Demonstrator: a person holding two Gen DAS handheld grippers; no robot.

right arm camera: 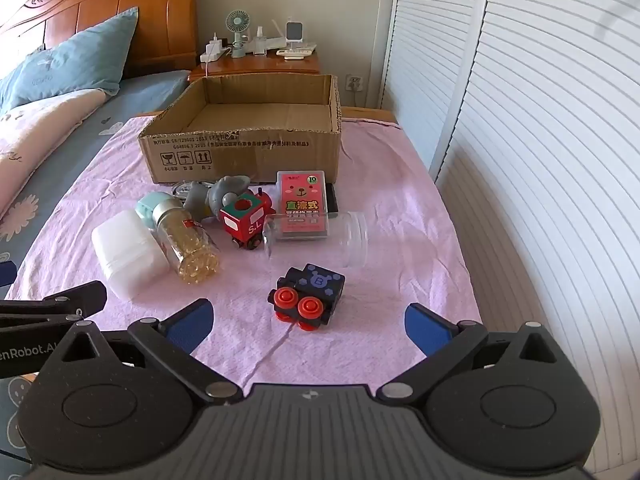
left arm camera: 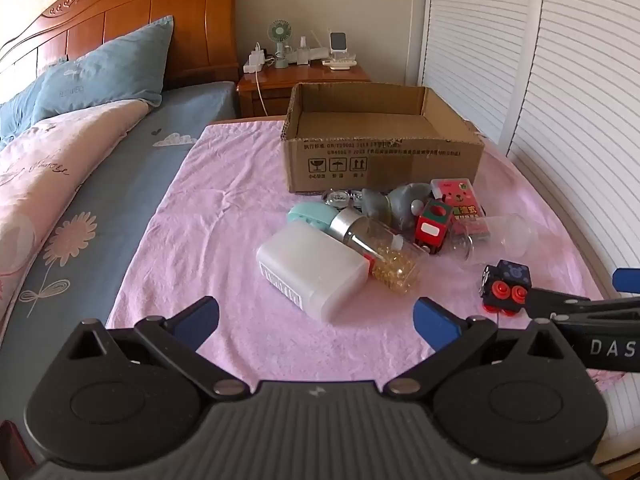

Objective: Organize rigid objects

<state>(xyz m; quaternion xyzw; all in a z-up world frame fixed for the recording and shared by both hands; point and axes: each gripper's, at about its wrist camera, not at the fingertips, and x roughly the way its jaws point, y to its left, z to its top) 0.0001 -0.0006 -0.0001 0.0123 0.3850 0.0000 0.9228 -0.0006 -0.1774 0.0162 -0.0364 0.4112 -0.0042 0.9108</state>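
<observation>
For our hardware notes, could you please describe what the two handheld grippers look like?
Both the left gripper and right gripper are matte black plastic, with round pivot housings, silver pins and linkage arms ending in blue padded fingers. White lettering marks their sides. No hands or sleeves show.

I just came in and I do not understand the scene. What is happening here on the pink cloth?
A person holds two grippers above a pink cloth, and both are open and empty. The right gripper hovers just short of a black toy train. The left gripper hovers near a white plastic container. Other items lie in a loose pile in front of a cardboard box, which looks empty. Nothing is picked up yet.
</observation>
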